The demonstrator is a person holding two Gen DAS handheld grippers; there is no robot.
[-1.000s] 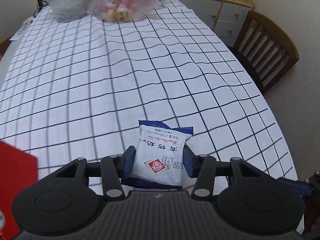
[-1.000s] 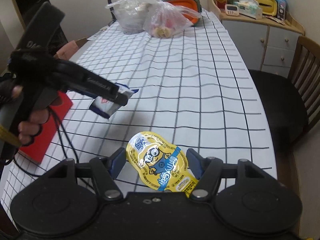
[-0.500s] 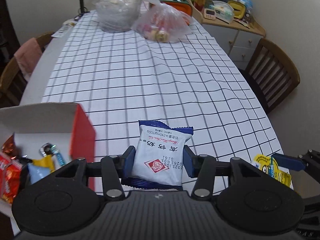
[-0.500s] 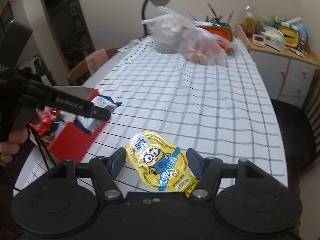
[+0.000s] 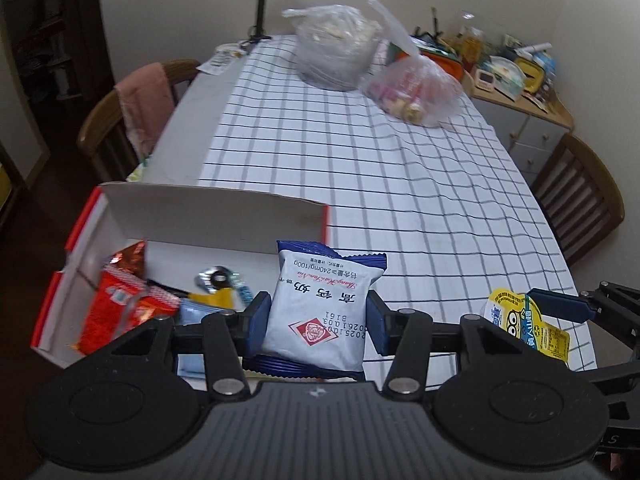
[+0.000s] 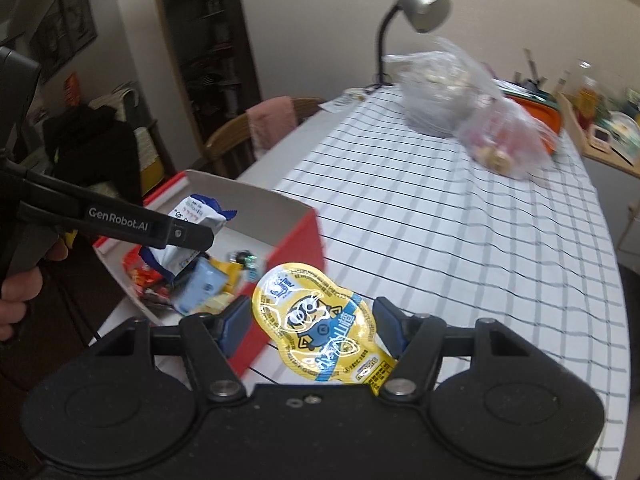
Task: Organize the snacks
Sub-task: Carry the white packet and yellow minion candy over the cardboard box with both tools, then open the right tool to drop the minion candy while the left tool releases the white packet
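— Two packets in the air at once, and you've got a firm hold on both. Your left gripper (image 5: 316, 320) has its blue pads clamped on the sides of the white-and-blue milk candy packet (image 5: 320, 312), printed face up, top seam pointing away from you.

— And where's it hanging?

— Right over the near right corner of the red box (image 5: 192, 216), which sits at the left edge of the table (image 5: 400, 168). From your right wrist camera the packet (image 6: 196, 216) shows above the box's open top, clear of the pile inside.

— What's in the box?

— A red-and-orange wrapper (image 5: 116, 300) against the left wall, a pale blue sachet (image 6: 200, 288), something yellow beside it, and a small silvery piece; the print is too blurred to read.

— Your right gripper?

— Your right gripper (image 6: 316, 324) is pinched on the yellow cartoon pouch (image 6: 320, 320), held just right of the box's red outer wall (image 6: 296, 248), above the checked tablecloth (image 6: 460, 220). In the left view that pouch (image 5: 520, 320) is at the table's near right corner.

— Far end?

— Two clear plastic bags (image 5: 336, 52) touching each other, with a desk lamp (image 6: 416, 8) behind them at the far left corner. A pink cloth (image 5: 144, 104) hangs on the chair along the left edge.
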